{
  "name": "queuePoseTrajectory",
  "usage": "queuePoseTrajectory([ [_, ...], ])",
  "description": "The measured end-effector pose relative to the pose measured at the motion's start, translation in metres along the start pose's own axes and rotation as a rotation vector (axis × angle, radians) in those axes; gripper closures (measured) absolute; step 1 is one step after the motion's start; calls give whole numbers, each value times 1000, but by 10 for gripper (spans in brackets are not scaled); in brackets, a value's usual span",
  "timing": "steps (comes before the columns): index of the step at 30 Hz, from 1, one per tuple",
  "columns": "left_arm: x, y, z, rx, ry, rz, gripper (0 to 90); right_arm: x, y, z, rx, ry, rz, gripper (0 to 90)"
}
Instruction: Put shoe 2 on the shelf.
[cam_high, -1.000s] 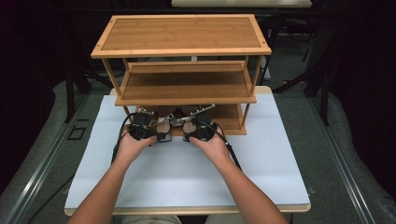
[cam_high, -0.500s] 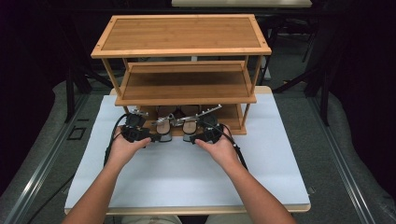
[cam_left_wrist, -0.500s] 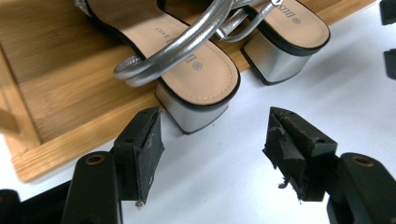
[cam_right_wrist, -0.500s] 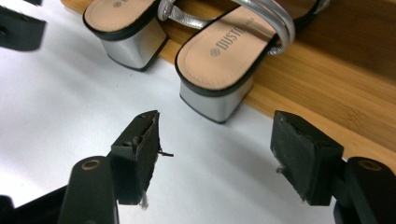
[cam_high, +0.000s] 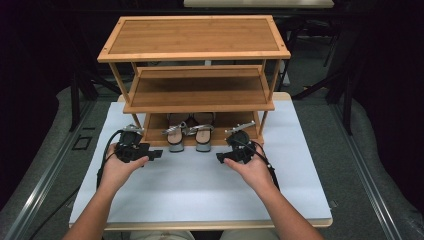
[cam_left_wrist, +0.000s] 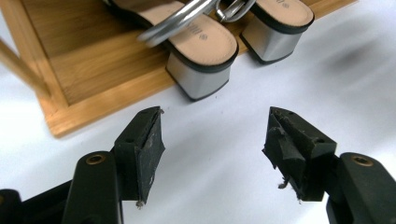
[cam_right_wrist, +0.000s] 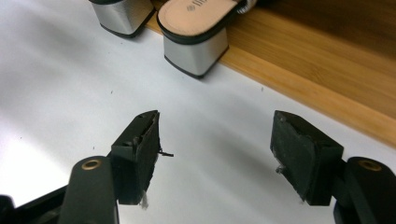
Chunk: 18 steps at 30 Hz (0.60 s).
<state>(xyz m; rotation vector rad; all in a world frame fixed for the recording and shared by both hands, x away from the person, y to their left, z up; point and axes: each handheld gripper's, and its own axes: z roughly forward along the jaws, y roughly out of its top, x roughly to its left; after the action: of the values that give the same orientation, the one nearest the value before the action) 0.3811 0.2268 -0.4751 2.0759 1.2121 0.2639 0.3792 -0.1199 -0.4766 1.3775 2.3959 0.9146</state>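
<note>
your left gripper (cam_high: 159, 153) sits at the left of the white table top (cam_high: 195, 190), just in front of the left corner of the three-tier bamboo shoe rack (cam_high: 197, 95). in the left gripper view its two black jaws stand wide apart with only bare white surface between them; they have just been closing a little, yet nothing is pinched. its cable loops back over your left hand (cam_high: 120, 167).

in the middle, the pair of silver block-heel sandals with tan insoles (cam_high: 189, 132) rests on the rack's lowest shelf, side by side and touching or nearly so, heels toward you and overhanging the front edge of the shelf. their metallic straps (cam_left_wrist: 187, 18) look tangled together, though the blur there makes it hard to be sure. neither gripper touches the sandals; both are near them, one on each side.

to the right, your right gripper (cam_high: 218, 158) hovers over the table in front of the rack's right end, held by your right hand (cam_high: 252, 167). in the right gripper view its jaws are also spread wide and released, with bare table between them and the nearer sandal heel (cam_right_wrist: 198, 49) ahead of them.
</note>
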Motion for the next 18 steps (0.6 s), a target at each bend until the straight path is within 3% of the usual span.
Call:
queuePoseTrajectory([
  [9,4,-25,-8,1,1,-4,366,-6,-27,-10,-23,-22,11,328],
  [18,7,-54,-8,-13,-22,-11,366,-15,-55,-12,-18,-22,62,332],
])
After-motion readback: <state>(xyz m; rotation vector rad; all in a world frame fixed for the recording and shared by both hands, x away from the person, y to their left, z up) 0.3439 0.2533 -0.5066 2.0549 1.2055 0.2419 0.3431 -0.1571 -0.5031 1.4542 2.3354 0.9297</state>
